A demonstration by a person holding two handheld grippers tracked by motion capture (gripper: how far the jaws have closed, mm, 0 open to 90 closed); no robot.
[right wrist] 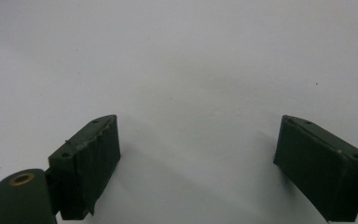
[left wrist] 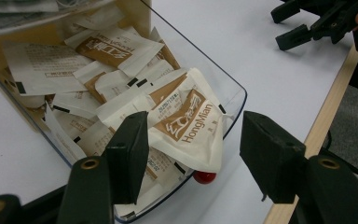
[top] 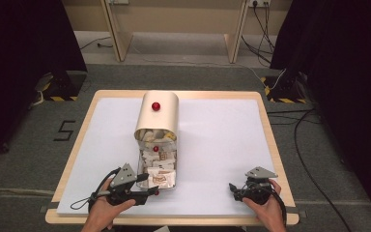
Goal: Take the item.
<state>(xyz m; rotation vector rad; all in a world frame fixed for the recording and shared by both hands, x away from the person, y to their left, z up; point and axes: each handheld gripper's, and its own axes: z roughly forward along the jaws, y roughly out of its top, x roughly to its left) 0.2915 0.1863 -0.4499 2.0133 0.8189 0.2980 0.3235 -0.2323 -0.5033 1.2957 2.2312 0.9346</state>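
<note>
The sachet on top of the pile lies at the near end of the clear drawer, slid out of the beige box in the middle of the white table, with its corner hanging over the rim just above the drawer's red knob. The left gripper has its jaws spread either side of that sachet, not pressing it yet — I'd come down a bit more, pinch the overhanging edge only, and lift straight up so the neighbours don't drag along. Printing on it reads "HongMian" in brown, plus Chinese characters I can't make out. The right gripper sits wide open over bare table, well apart from the box.
</note>
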